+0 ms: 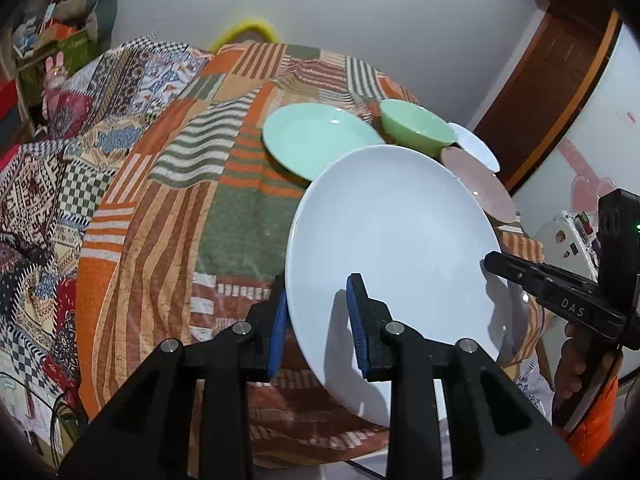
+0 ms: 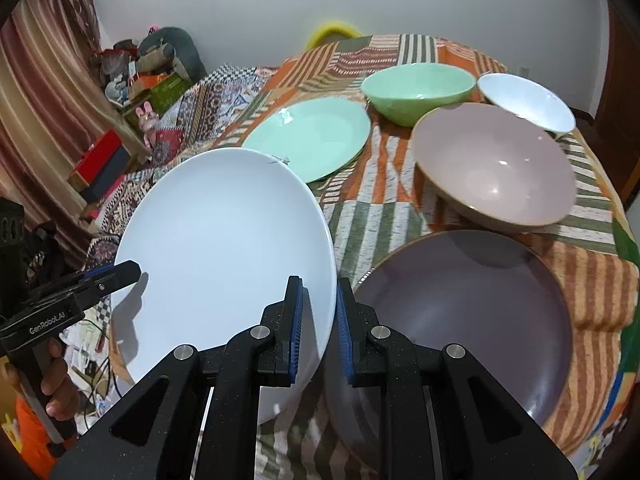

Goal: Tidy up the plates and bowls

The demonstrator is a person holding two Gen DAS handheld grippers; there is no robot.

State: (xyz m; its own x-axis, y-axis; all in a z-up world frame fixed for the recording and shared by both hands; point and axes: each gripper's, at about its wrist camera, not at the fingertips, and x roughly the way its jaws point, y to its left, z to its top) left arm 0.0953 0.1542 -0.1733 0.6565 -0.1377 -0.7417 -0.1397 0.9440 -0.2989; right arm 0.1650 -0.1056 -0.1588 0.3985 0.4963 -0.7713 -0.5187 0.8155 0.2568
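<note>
1. Your left gripper (image 1: 320, 320) is black plastic with blue ribbed pads (image 1: 357, 322); silver screws stud its linkages.
2. Your right gripper (image 2: 318, 330) matches; white lettering marks its side.
3. You wear an orange sleeve (image 1: 596, 420).

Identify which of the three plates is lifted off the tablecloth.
The white plate: both tools grip its rim and it tilts in the air, while the green plate and purple plate lie flat on the cloth.

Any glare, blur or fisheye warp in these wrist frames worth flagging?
Left wrist: dark vignette at corners, door frame bowed by the fisheye, small glints on the green plate, claw shadows on the white plate. Right wrist: purple plate smeared along its near rim, highlight spots in the pink bowl, curtain curved at the edge.
</note>
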